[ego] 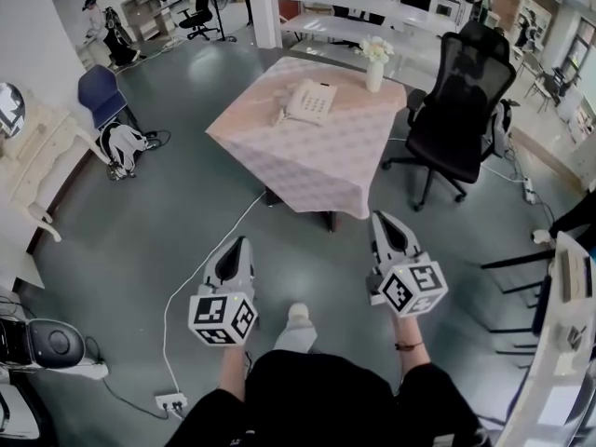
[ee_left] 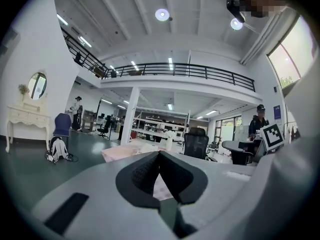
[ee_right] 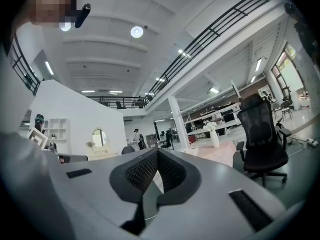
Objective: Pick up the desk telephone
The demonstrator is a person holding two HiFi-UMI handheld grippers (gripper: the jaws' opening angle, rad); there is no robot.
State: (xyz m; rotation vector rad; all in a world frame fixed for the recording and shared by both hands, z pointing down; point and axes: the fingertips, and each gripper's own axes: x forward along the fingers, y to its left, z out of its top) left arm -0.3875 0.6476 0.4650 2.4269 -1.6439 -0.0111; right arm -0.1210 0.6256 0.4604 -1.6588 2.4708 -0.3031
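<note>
The person stands on the grey floor facing a small square table (ego: 307, 170) draped in a pale pink checked cloth, dead ahead at twelve o'clock. The white desk telephone (ego: 310, 101) sits on the far half of that cloth, its curly cord trailing off at its nine o'clock. A white vase of pale flowers (ego: 374, 69) stands near the table's far corner, at the phone's two o'clock and apart from it.

Both tools are held low, well short of the table. The left gripper (ego: 238, 242) has its jaws pressed together with nothing between them, and the right gripper (ego: 381, 218) is the same, jaws together and empty. Each points towards the table.

A black mesh office chair (ego: 461, 101) waits at the table's three o'clock. At about ten o'clock from the person lies a black and white backpack (ego: 126, 145), with a blue chair (ego: 100, 91) just beyond it. A white power strip (ego: 170, 400) lies on the floor at the person's eight o'clock.
</note>
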